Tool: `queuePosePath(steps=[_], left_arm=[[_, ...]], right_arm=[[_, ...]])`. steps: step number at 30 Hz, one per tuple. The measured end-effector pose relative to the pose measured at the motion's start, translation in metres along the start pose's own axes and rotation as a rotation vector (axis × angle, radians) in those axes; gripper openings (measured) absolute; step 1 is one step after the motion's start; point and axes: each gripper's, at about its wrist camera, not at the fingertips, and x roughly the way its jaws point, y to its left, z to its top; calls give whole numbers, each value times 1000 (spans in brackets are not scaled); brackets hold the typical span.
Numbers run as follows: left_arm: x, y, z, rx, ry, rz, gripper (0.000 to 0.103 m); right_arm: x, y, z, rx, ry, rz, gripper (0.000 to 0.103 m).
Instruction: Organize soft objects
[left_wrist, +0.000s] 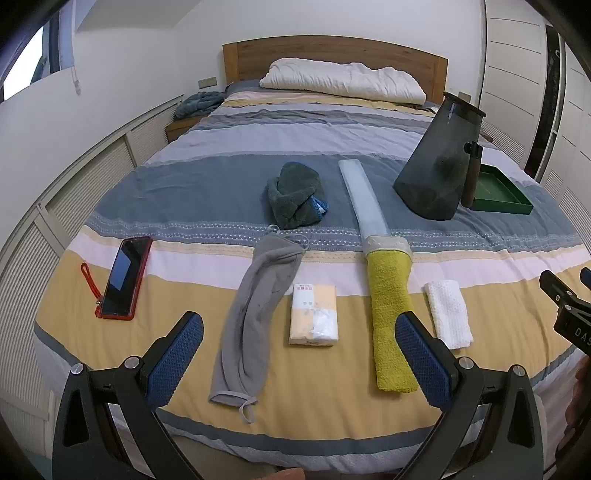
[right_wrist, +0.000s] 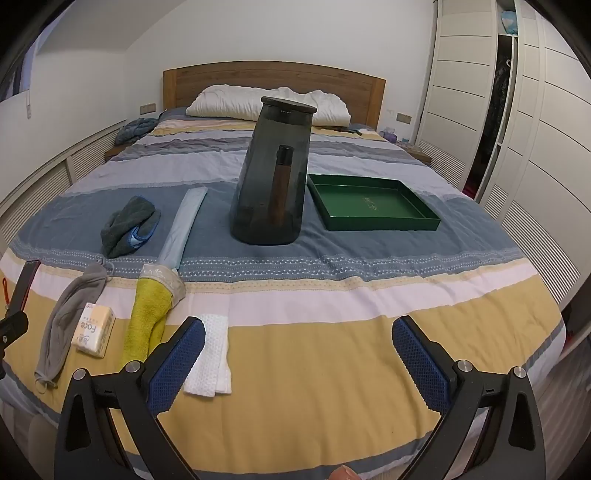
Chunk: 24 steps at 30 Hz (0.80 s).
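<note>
On the striped bedspread (left_wrist: 184, 192) lie a long grey cloth (left_wrist: 255, 317), a tissue pack (left_wrist: 314, 314), a yellow towel (left_wrist: 389, 314) with its top end in a clear sleeve, a folded white cloth (left_wrist: 448, 314) and a crumpled dark green towel (left_wrist: 295, 197). My left gripper (left_wrist: 299, 354) hangs open above the near edge, nothing between its fingers. My right gripper (right_wrist: 298, 360) is open too, over bare bedspread (right_wrist: 369, 295) just right of the white cloth (right_wrist: 212, 354). A green tray (right_wrist: 417, 221) sits empty at the far right.
A red-cased phone (left_wrist: 125, 277) with a strap lies at the left. A tall dark jug (right_wrist: 271, 173) stands mid-bed beside the tray, a pale blue flat strip (left_wrist: 360, 192) left of it. A white pillow (right_wrist: 229, 99) leans at the wooden headboard. White wardrobes (right_wrist: 535, 147) line the right.
</note>
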Motion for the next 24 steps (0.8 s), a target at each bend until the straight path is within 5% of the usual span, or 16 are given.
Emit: queuePosePath(steps=[24], left_arm=[[-1, -2, -2, 3, 5, 2, 102]], right_arm=[[1, 0, -1, -6, -6, -3, 103]])
